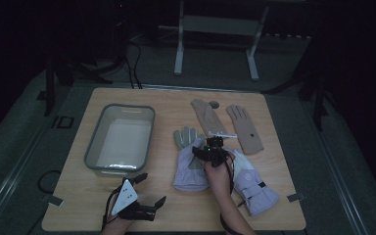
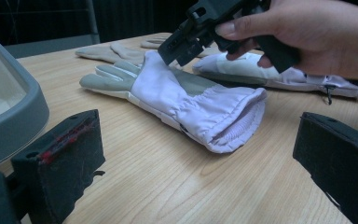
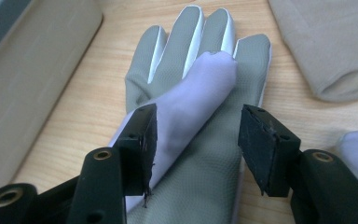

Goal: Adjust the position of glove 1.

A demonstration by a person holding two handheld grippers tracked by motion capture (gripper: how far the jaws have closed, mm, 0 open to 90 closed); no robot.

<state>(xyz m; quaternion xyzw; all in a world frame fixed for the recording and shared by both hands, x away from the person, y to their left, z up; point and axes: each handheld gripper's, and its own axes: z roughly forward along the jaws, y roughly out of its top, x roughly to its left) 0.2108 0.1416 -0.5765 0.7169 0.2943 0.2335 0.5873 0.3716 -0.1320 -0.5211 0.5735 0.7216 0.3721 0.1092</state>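
A lilac glove (image 1: 190, 164) with a grey palm lies palm up in the middle of the table, its thumb (image 3: 205, 88) folded across the palm. My right gripper (image 1: 206, 152) hovers low over it. Its jaws stand open on either side of the thumb (image 3: 196, 121), without pressing on it. The glove (image 2: 186, 98) lies with its cuff towards my left gripper. The matching lilac glove (image 1: 252, 183) lies to the right, under the person's forearm. My left gripper (image 1: 152, 188) rests near the table's front left edge, open with nothing between its jaws (image 2: 200, 140).
A grey plastic bin (image 1: 94, 147) stands at the left of the table, close to the left gripper (image 2: 9, 107). Two beige gloves (image 1: 208, 117) (image 1: 245, 128) lie at the back right. A small white object (image 1: 223, 133) sits between them.
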